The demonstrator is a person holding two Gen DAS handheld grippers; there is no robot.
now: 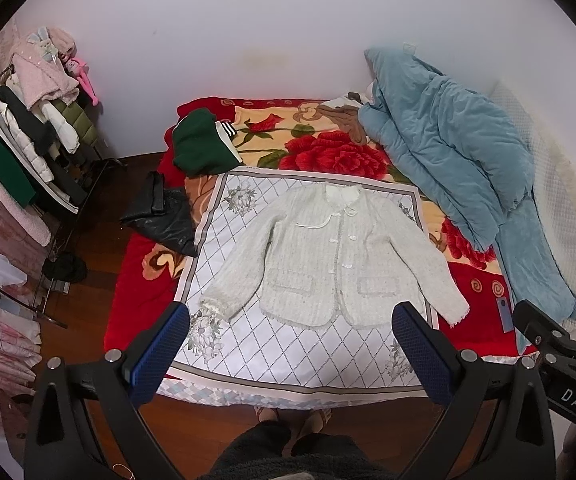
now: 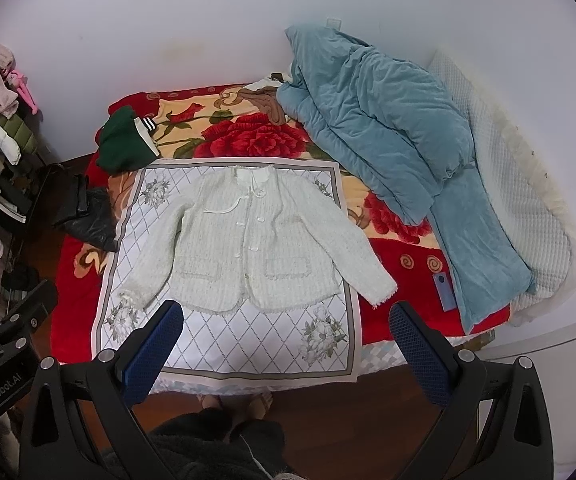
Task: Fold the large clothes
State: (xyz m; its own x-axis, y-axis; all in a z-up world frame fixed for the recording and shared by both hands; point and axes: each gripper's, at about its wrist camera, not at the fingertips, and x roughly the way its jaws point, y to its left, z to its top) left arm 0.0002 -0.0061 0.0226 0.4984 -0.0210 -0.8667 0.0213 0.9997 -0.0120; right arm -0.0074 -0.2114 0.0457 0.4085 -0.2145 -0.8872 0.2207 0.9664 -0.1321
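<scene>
Jacket (image 1: 330, 256), white and fuzzy, lay flat and face up on a patterned cloth (image 1: 288, 344) spread over the bed (image 1: 143, 280). Both sleeves were spread out to the sides, front buttoned, two pockets showing near the hem. Its right-side cuff reached past the cloth edge onto the red rose blanket (image 1: 328, 152).

Left gripper (image 1: 290, 344) hovered above the near edge of the bed, fingers (image 1: 163, 344) wide apart, holding nothing, not touching the jacket. Right gripper (image 2: 285, 344) same: fingers (image 2: 416, 344) wide, empty, above the near edge. Blue textured pads on both.

Writing: "DAS" read on the right gripper's body at the lower right of the left view; "GenRobot.AI" read on the left gripper's body at the lower left of the right view. A small blue tag (image 1: 504, 314) lay on the blanket beside the blue quilt (image 1: 448, 148); its print was too small to read.

Quilt was heaped along the right side of the bed, well apart from the jacket. A dark green garment (image 1: 199, 144) with striped trim sat at the far left corner of the bed. A black bag (image 1: 159, 216) lay at the left bed edge, just beside the cloth. A clothes rack (image 1: 27, 140) full of coats stood at far left on the wooden floor (image 1: 87, 240). The person's dark fleecy clothing (image 1: 288, 456) and feet showed at the bottom.
</scene>
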